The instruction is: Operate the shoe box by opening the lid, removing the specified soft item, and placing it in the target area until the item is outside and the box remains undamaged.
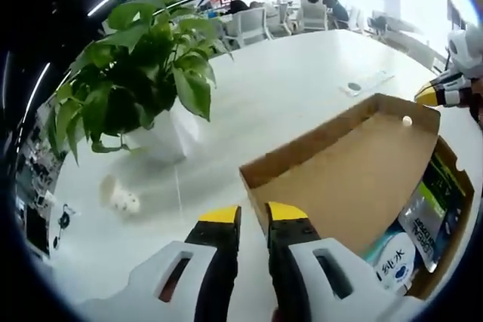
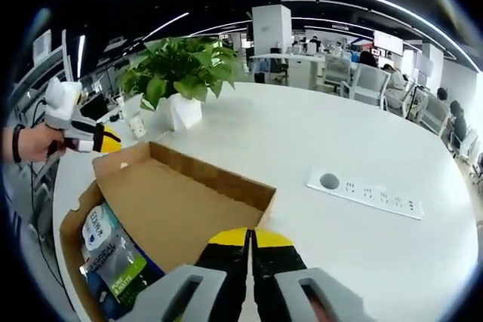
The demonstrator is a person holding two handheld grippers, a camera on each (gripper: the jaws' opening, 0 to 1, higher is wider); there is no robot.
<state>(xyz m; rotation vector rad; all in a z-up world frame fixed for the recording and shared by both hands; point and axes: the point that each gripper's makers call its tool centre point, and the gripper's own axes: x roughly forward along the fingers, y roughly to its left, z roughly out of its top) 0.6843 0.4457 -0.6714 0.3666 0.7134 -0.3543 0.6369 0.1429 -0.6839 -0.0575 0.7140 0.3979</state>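
The left tool, its yellow-tipped jaws held narrowly apart with a slim gap between them and nothing gripped, hovers just short of the near corner of the shoe box lid, which stands open as a brown cardboard flap. In the right gripper view the right tool has its jaws pressed nearly together, empty, poised at the lid's edge. The shoe box lies open on the white tabletop, and inside it packaged goods are visible: a blue-and-white soft pack and a green-and-black packet, both still within the box walls. The left tool appears again at the far corner of the box in the right gripper view, held in a person's hand. Beyond the box stands a leafy potted plant in a white pot, with a small paper cup beside it. A power strip is set into the tabletop, well apart from the box. Office chairs stand further back.
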